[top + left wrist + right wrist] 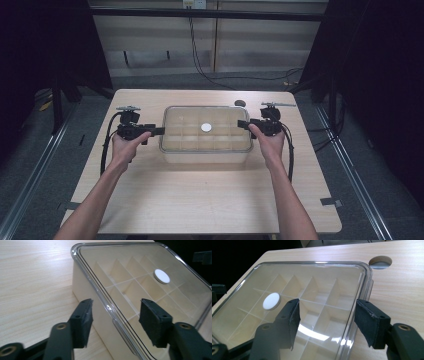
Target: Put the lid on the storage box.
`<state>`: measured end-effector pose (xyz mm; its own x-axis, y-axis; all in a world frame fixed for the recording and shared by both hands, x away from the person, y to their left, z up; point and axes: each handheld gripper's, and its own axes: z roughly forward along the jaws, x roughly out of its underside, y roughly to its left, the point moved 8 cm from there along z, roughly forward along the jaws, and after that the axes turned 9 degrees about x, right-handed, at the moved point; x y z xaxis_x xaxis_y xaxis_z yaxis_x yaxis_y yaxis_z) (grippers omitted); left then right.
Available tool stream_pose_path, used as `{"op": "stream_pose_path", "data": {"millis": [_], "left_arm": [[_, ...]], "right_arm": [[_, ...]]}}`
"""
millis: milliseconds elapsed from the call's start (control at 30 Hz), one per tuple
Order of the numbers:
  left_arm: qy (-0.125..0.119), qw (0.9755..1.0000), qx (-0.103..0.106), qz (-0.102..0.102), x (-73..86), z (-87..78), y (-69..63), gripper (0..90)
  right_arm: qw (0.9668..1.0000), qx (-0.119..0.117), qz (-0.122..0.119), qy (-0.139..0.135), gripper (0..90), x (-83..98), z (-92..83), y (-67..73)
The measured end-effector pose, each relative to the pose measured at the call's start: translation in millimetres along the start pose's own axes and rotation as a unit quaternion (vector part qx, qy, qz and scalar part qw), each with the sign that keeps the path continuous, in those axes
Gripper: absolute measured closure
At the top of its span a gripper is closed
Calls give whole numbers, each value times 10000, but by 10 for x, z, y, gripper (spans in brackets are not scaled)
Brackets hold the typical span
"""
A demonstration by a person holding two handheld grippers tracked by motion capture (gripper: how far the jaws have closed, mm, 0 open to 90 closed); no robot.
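A shallow box [186, 136] with a clear lid lies in the middle of the wooden table [200, 195]. Dividers inside split it into several compartments. A small white disc [206, 127] sits at the lid's centre. My left gripper [159, 131] is at the box's left end and open. In the left gripper view its jaws [115, 320] straddle the lid's rim [110, 307] without pressing on it, with the disc [162, 276] farther off. My right gripper [243, 124] is at the right end, also open. Its jaws [327, 322] straddle the lid's right rim [359, 312] without touching, and the disc [271, 301] lies beyond the left jaw.
A round cable hole [240, 103] is cut in the table just behind the box's right corner, seen as a hole [381, 262] in the right gripper view. Cables run over the floor behind the table. Dark curtains stand on both sides.
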<state>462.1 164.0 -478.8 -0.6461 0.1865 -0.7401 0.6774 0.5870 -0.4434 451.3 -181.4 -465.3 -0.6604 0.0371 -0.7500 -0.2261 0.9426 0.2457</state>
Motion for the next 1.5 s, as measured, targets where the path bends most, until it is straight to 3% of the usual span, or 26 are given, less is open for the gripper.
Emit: {"op": "stream_pose_path", "data": {"millis": [367, 500, 733, 933, 1167, 1233, 1267, 1400, 1500], "left_arm": [[66, 9990, -59, 435, 128, -165, -223, 468], [82, 9987, -61, 493, 225, -252, -281, 446], [-50, 9996, -34, 278, 355, -425, -336, 370], [-21, 9989, -244, 404, 512, -586, -385, 334], [-104, 9984, -278, 475, 658, -703, -477, 316], [-96, 9979, -406, 486, 713, -724, -488, 315], [-41, 9977, -409, 538, 746, -733, -497, 313], [-101, 9988, -237, 411, 872, -763, -574, 315], [97, 9974, -436, 571, 1041, -791, -611, 317]], "right_arm": [[9992, -270, -214, -198, 377, 148, -325, 141], [9987, -304, -317, -249, 378, 245, -480, 154], [9986, -327, -305, -292, 377, 432, -711, 141], [9981, -368, -361, -327, 368, 581, -892, 151], [9982, -357, -310, -377, 352, 782, -1045, 147], [9982, -343, -360, -340, 348, 858, -1075, 153], [9982, -324, -370, -335, 347, 895, -1088, 151], [9982, -343, -297, -392, 338, 1002, -1156, 147], [9984, -324, -245, -391, 333, 1088, -1211, 139]]}}
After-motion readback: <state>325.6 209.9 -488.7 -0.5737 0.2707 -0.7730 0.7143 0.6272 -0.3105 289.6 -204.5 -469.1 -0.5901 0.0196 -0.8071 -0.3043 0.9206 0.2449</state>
